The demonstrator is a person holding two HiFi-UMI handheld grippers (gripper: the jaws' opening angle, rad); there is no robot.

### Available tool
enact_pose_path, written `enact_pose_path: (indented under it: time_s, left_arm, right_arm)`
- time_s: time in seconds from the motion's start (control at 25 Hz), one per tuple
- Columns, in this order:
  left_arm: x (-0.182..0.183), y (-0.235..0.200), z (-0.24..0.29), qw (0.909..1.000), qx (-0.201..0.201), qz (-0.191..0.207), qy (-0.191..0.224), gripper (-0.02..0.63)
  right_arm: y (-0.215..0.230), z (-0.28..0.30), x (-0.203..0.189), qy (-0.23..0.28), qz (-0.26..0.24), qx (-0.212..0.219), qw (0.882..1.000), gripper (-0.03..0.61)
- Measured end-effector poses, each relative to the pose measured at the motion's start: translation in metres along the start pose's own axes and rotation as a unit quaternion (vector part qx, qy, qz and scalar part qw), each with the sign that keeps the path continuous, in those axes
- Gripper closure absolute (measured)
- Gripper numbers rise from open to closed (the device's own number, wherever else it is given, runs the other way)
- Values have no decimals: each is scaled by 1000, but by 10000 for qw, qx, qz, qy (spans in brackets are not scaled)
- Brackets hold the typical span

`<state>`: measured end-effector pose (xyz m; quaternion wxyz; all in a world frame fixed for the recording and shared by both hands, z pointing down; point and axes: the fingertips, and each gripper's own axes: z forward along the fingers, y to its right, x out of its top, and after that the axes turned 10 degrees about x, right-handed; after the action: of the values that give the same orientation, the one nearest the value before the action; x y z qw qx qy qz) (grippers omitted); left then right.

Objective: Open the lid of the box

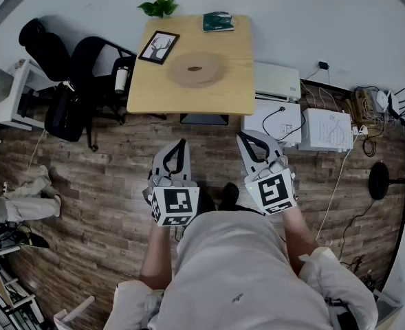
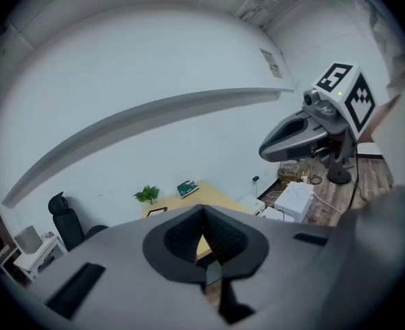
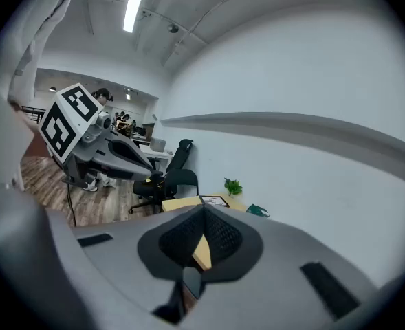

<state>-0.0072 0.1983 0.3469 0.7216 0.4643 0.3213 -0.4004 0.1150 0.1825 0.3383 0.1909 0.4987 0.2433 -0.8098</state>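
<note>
A round, flat wooden box (image 1: 196, 69) with its lid on sits in the middle of the light wooden table (image 1: 231, 95) in the head view. Both grippers are held over the floor, well short of the table's near edge. My left gripper (image 1: 181, 144) is shut with nothing in it, its tips meeting. My right gripper (image 1: 243, 137) is likewise shut and empty. In the left gripper view the shut jaws (image 2: 202, 209) hide most of the table (image 2: 219, 196); the right gripper view (image 3: 203, 210) shows the same. The box does not show in either gripper view.
On the table lie a framed picture (image 1: 159, 47), a green book (image 1: 218, 22) and a small plant (image 1: 158, 7). Black office chairs (image 1: 78, 64) stand left of the table. White boxes (image 1: 328, 129), a white unit (image 1: 277, 80) and cables (image 1: 367, 108) lie on the floor to the right.
</note>
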Motion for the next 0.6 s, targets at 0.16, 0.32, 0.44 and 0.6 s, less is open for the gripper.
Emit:
enact_pose_path:
  time_s: [0.16, 0.32, 0.44, 0.6]
  left_arm:
    - [-2, 3, 2, 10000, -37, -84, -9, 607]
    - [-1, 6, 2, 9998, -62, -206, 13, 606]
    - [-1, 11, 3, 9998, -11, -222, 0, 606]
    - [-1, 18, 5, 9998, 32, -195, -54, 606]
  right_arm:
    - [4, -5, -3, -32, -42, -23, 10000, 578]
    - [9, -13, -4, -39, -21, -99, 9999, 578]
    - [12, -20, -12, -88, -2, -133, 9999, 578]
    - [19, -27, -21, -3, 165, -199, 9997, 578]
